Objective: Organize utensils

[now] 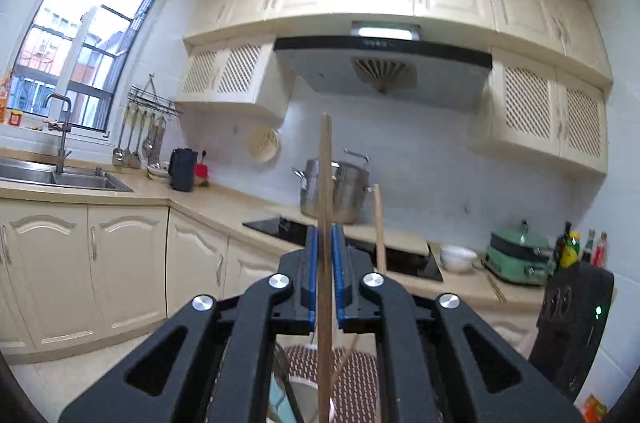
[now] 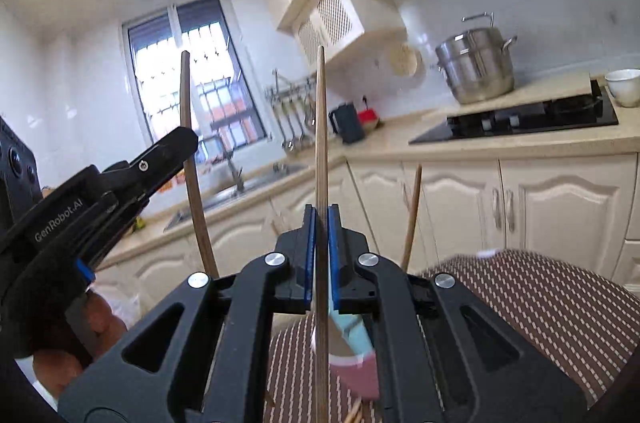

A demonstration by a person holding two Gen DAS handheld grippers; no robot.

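Left tool [image 1: 325, 263] clamps chopstick [image 1: 325, 183]; right tool [image 2: 321, 243] clamps chopstick [image 2: 321, 127]; steamer pot [image 1: 336, 191] beyond

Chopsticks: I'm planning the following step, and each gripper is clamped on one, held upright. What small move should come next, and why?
Probably bring the two sticks together side by side as a pair. The left gripper is shut on a chopstick, the right gripper is shut on its own chopstick, and both stand upright, apart, above the patterned mat.

both wrist cams face level, raised, sharing steel pot [image 1: 335, 191] [image 2: 475, 67] & hob.
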